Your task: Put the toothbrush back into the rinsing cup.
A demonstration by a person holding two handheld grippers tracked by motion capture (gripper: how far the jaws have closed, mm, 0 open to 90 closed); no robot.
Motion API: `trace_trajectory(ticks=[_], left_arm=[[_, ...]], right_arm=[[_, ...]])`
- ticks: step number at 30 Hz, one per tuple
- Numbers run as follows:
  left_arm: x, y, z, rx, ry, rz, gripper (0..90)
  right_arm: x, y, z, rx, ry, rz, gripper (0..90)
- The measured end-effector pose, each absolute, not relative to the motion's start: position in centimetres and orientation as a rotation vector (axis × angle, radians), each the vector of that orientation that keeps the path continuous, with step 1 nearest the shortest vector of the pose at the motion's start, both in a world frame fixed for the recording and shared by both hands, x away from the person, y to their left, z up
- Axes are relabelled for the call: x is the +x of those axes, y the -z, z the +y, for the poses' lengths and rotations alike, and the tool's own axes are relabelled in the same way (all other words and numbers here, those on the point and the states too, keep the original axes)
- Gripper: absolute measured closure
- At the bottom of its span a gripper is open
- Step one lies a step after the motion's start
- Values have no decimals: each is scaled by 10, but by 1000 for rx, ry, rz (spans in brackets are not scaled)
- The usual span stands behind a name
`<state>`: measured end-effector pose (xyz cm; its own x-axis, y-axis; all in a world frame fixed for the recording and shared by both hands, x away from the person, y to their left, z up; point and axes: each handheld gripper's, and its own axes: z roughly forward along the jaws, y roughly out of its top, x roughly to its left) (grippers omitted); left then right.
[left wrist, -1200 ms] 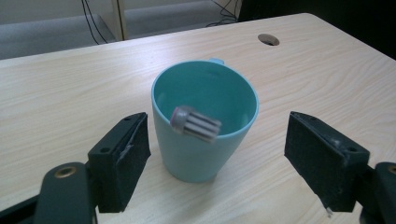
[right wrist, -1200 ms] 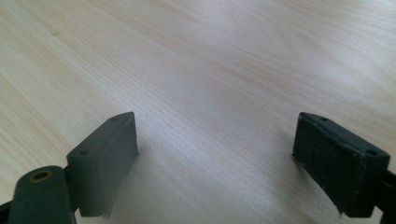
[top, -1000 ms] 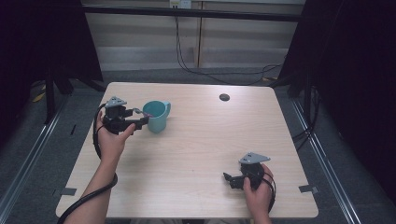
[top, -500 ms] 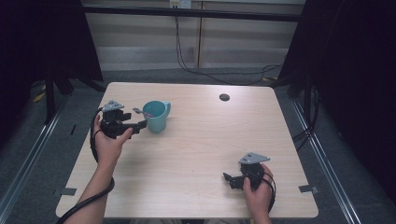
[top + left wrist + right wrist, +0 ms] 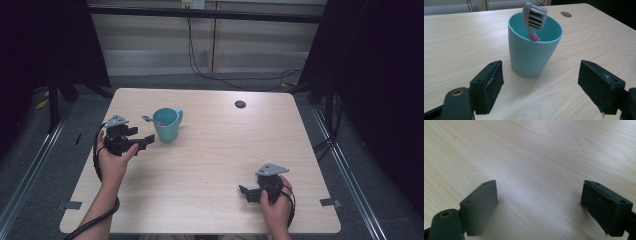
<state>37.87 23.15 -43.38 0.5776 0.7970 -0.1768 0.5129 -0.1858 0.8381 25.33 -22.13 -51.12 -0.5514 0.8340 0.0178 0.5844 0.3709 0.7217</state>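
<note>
While both tongs gape empty, the left tongs face the cup.

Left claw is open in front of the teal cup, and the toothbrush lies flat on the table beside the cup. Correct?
Not quite. The toothbrush stands inside the teal cup, bristle head up past the rim, as the left gripper view shows. The left claw is indeed open in front of the cup.

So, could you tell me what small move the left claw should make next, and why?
Probably ease the left claw forward around the cup. It is open, level with the cup's lower wall and short of it. The toothbrush leans inside, so a slow approach seems wise.
</note>
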Motion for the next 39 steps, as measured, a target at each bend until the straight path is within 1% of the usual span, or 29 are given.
trace_trajectory(ticks=[11, 22, 39], left_arm=[[371, 445, 239, 1835, -362, 1104, 202], [363, 460, 238, 1883, -347, 1061, 169], [348, 487, 240, 1908, -334, 1075, 163]], right_arm=[[253, 511, -221, 1241, -989, 2287, 135], [253, 511, -221, 1234, -989, 2290, 134], [253, 511, -221, 1235, -987, 2293, 135]])
